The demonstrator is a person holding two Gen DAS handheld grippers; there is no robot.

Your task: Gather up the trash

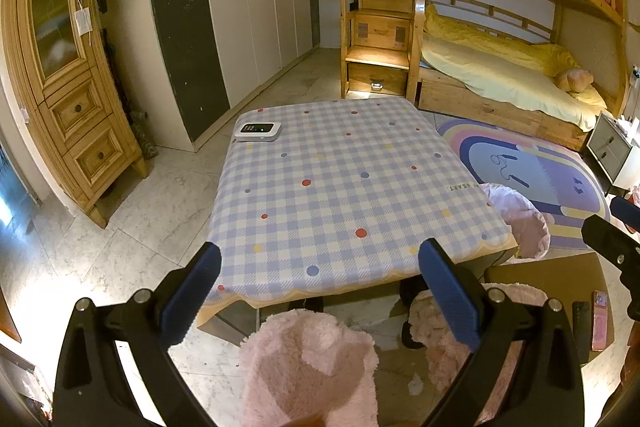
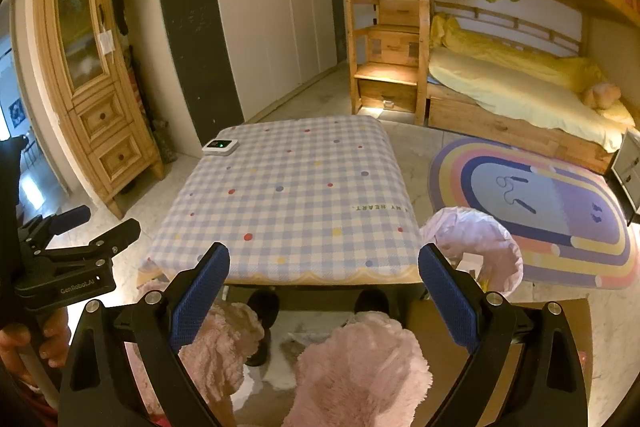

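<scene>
Now both tools gape with nothing between their blue pads: the left tool (image 1: 320,291) and the right tool (image 2: 324,291) each hang just off the near edge of the counter (image 1: 340,187). A white device (image 1: 258,131) sits at the counter's far left corner. A pink-lined bin (image 2: 480,247) stands on the floor beside the counter's near right corner.

We find the checked tabletop (image 1: 340,179) bare except for 1 white device (image 1: 258,131) at its far left corner. To its right, the pink-lined bin (image 2: 480,247) stands just beside the table edge, its mouth unobstructed. Below the near edge, 2 fluffy pink-clad knees (image 2: 360,367) crowd the space under both spread grippers.
</scene>
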